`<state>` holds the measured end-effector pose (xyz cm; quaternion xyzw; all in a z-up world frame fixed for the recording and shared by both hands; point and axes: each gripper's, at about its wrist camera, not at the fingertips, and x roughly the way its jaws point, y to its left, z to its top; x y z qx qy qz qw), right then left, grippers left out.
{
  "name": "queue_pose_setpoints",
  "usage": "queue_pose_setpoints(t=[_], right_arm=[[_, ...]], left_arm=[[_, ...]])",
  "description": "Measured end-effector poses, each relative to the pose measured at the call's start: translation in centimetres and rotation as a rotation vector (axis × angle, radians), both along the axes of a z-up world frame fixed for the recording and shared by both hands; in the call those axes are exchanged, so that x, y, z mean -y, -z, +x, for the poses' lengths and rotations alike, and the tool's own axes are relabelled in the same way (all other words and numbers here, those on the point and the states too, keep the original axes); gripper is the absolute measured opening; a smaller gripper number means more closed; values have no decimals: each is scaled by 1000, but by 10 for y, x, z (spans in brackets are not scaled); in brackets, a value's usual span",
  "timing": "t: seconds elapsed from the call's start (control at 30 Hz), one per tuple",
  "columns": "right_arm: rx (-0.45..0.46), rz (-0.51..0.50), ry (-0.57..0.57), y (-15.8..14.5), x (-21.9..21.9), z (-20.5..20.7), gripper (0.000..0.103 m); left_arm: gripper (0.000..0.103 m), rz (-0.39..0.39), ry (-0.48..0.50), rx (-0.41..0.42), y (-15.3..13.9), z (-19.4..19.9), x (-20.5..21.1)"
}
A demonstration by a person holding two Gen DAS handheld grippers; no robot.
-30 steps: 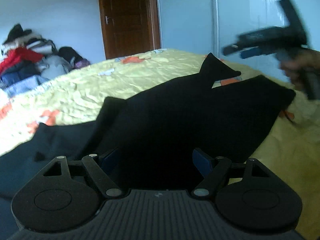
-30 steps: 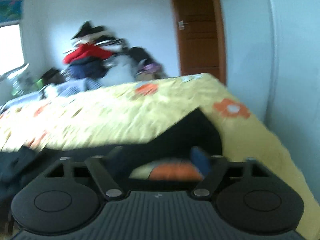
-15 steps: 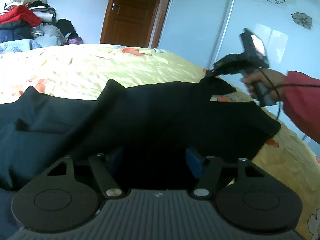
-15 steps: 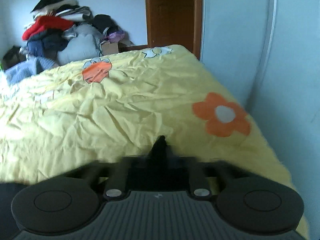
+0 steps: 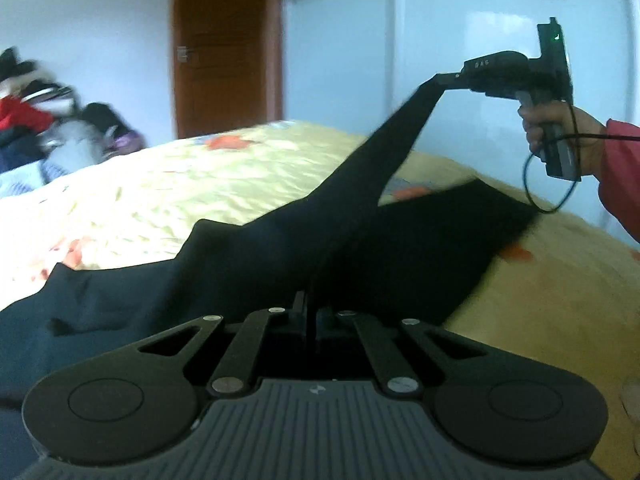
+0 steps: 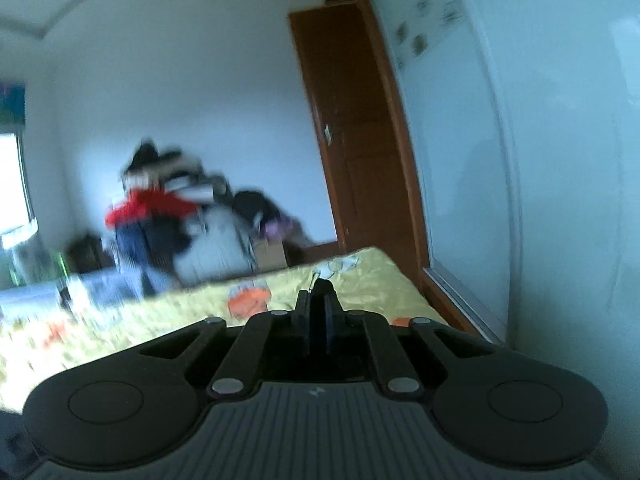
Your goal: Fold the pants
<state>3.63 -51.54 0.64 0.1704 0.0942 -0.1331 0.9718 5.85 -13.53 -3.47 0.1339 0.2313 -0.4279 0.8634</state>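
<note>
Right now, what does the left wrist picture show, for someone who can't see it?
The right hand-held gripper pinches a corner of the black pants, pulling it up off the yellow flowered bed. The left hand-held gripper, near the camera, is shut on the pants' near edge. A brown door stands behind.

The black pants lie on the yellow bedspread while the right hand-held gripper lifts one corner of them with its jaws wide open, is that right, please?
Not quite: the right hand-held gripper has its jaws shut on the black pants, not wide open. The left wrist view shows the corner pinched and pulled up taut. The rest holds: the pants lie on the yellow bedspread.
</note>
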Motion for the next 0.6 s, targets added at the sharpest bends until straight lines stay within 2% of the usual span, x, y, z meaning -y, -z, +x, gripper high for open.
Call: queue_pose_setpoints(t=[0.13, 0.23, 0.33, 0.43, 0.47, 0.5, 0.53, 0.57, 0.6], right_arm=[[-135, 180, 106, 52, 19, -60, 7], [-204, 270, 174, 85, 20, -92, 7], [-273, 290, 224, 101, 18, -102, 7], [-219, 242, 346, 89, 9, -113, 8], [-197, 236, 340, 84, 6, -111, 9], [-183, 260, 288, 80, 6, -104, 11], [-172, 315, 229, 81, 7, -98, 23], [-153, 391, 177, 83, 9, -90, 40], [-149, 449, 157, 86, 8, -81, 49]], left_arm=[[2, 85, 77, 7, 12, -16, 1], [2, 112, 81, 15, 19, -19, 2], [5, 100, 75, -13, 19, -13, 0], [6, 87, 78, 2, 16, -20, -3], [7, 87, 72, -2, 16, -20, -3], [7, 85, 64, -9, 19, -18, -6], [8, 84, 56, -14, 19, -21, -6], [9, 84, 46, -19, 20, -20, -5], [14, 81, 37, -21, 20, -18, -3]])
